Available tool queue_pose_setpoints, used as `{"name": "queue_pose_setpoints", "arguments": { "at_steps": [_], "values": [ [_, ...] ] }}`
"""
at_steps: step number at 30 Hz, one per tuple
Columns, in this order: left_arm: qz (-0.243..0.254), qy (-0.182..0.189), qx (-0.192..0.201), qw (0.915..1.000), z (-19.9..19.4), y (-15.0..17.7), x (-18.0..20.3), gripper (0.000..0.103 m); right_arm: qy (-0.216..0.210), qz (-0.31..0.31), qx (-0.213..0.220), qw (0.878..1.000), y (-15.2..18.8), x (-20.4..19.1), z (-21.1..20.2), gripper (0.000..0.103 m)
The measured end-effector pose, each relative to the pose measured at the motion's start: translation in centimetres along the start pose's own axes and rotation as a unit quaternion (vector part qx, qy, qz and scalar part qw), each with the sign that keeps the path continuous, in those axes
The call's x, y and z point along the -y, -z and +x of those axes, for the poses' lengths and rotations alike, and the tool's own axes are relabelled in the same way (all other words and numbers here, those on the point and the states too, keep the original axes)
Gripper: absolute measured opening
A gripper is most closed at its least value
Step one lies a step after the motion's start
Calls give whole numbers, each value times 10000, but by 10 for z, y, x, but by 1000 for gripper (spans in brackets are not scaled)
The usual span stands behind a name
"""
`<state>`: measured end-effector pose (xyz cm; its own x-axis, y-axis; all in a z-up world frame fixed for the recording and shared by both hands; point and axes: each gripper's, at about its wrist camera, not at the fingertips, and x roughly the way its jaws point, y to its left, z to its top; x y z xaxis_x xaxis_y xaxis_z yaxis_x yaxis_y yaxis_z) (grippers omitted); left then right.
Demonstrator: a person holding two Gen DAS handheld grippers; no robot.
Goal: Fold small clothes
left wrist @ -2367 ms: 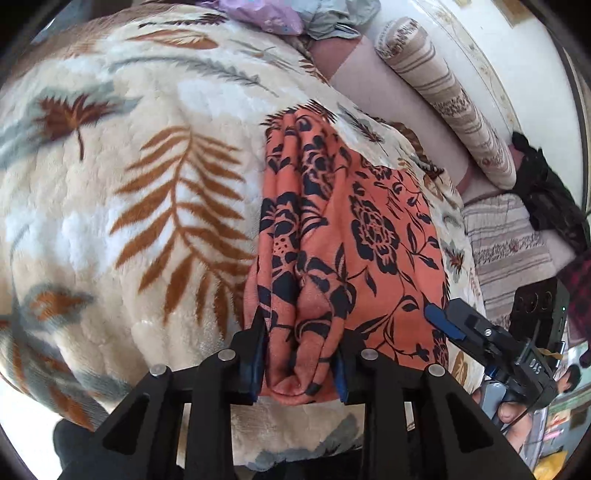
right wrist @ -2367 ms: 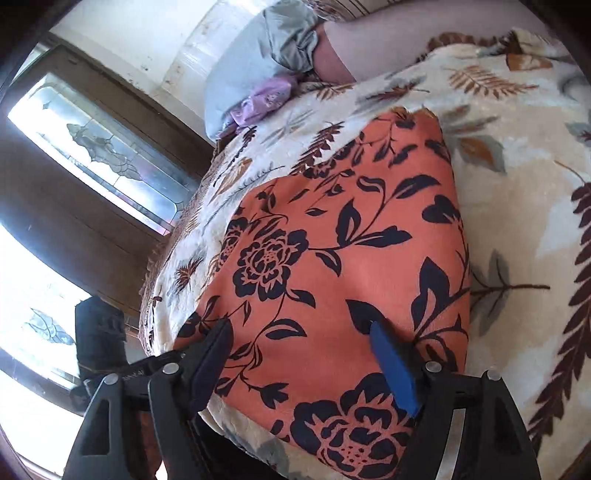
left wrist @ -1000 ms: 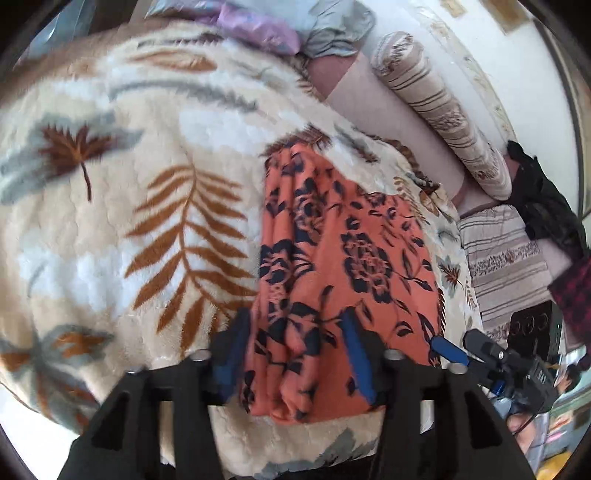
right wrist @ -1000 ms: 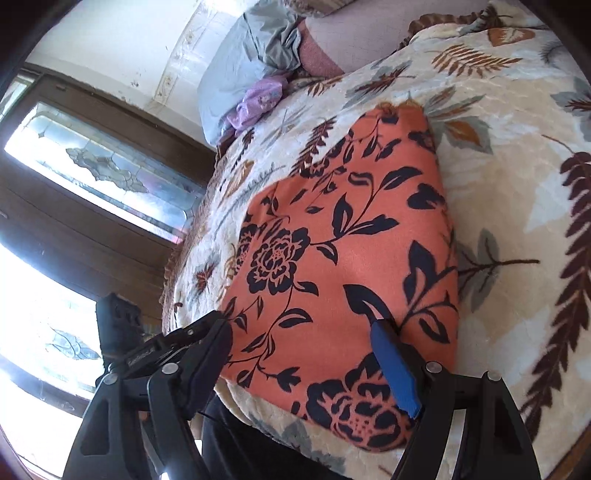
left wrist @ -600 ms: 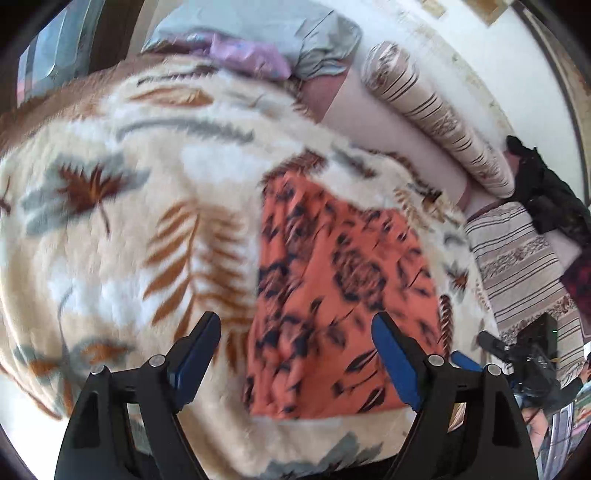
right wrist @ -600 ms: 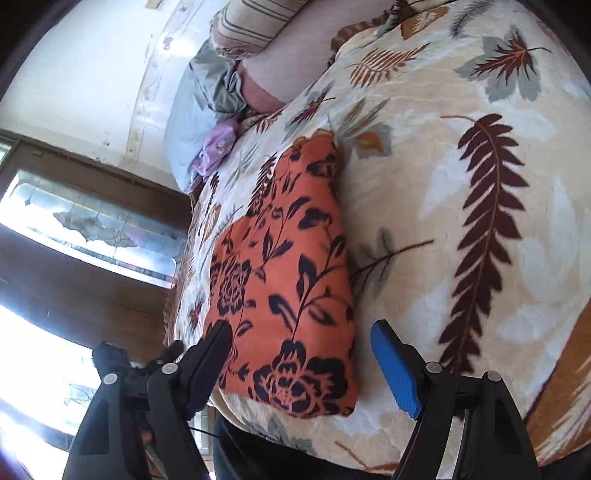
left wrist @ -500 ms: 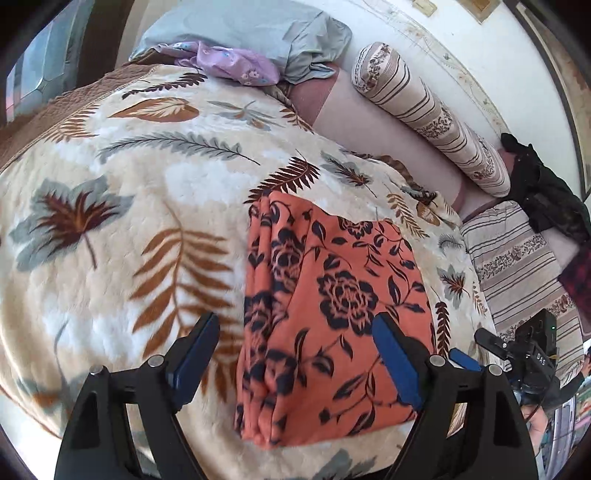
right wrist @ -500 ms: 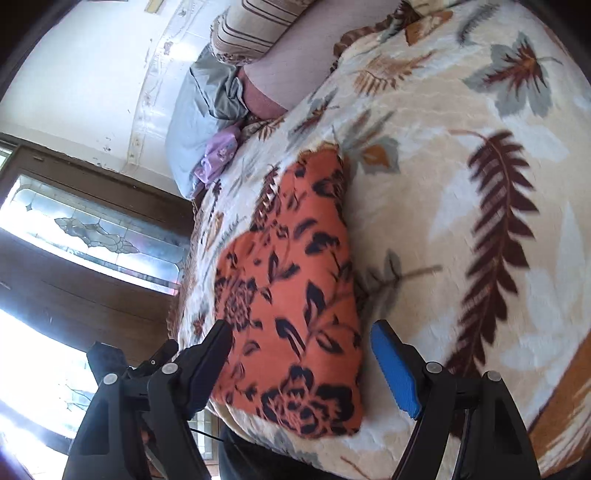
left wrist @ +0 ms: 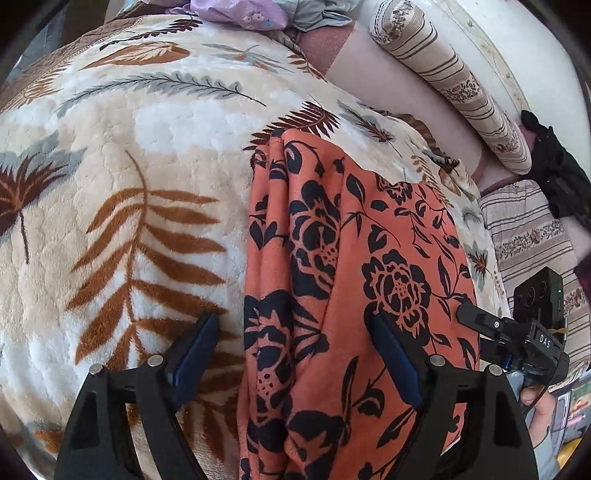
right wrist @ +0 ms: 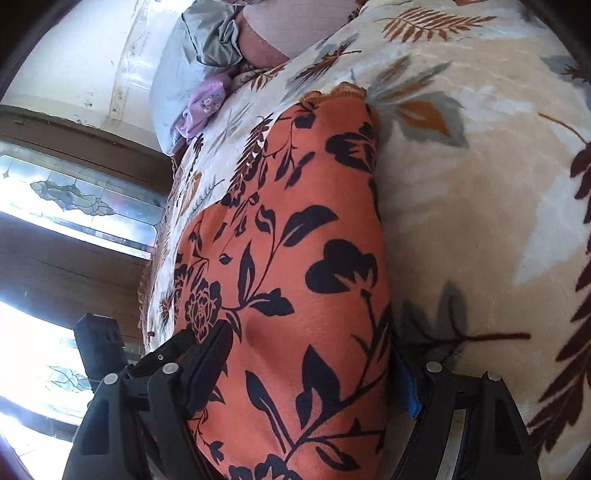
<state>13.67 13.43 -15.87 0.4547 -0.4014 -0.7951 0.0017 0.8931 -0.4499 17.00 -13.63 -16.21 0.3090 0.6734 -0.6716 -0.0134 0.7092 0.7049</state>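
An orange cloth with a dark floral print (left wrist: 369,258) lies folded on the leaf-patterned blanket (left wrist: 147,147). My left gripper (left wrist: 295,354) is open, low over the cloth's near end. Its left finger is over the blanket and its right finger over the cloth, so the bunched left edge lies between them untouched. My right gripper (right wrist: 310,369) is open too and straddles the right part of the cloth (right wrist: 295,240): one finger rests above the print, and the blue pad (right wrist: 408,391) sits just past the right edge. The left wrist view shows the right gripper (left wrist: 491,332) at the cloth's right side, held by a hand (left wrist: 535,398).
At the bed's head lie a striped bolster (left wrist: 450,85), a grey-blue pillow (right wrist: 184,74) and a lilac garment (left wrist: 236,14). Black clothing (left wrist: 557,177) sits on a striped sheet (left wrist: 528,236) to the right. A wood-framed window (right wrist: 74,192) stands beside the bed.
The left jaws spread wide off the cloth's fold; that gripper pulled back, then came down close again. The right gripper swung out over the blanket, then returned low over the cloth's right edge.
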Motion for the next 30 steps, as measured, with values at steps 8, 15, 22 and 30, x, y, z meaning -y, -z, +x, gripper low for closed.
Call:
{"name": "queue_pose_setpoints", "arguments": {
  "at_steps": [8, 15, 22, 30],
  "values": [
    [113, -273, 32, 9996, 4, -2, 9, 86, -108, 176, 39, 9998, -3, 7, -2, 79],
    [93, 212, -121, 9997, 7, -3, 10, 44, 648, -541, -74, 9964, -3, -17, 3, 48],
    [303, 448, 170, 9984, -16, -13, 35, 30, 945, -1352, 211, 9861, -11, -60, -31, 38],
    [858, 747, 579, 9918, -1, -65, 121, 30, 1006, -1331, 1085, 9800, -69, -47, -112, 38]
  ]
}}
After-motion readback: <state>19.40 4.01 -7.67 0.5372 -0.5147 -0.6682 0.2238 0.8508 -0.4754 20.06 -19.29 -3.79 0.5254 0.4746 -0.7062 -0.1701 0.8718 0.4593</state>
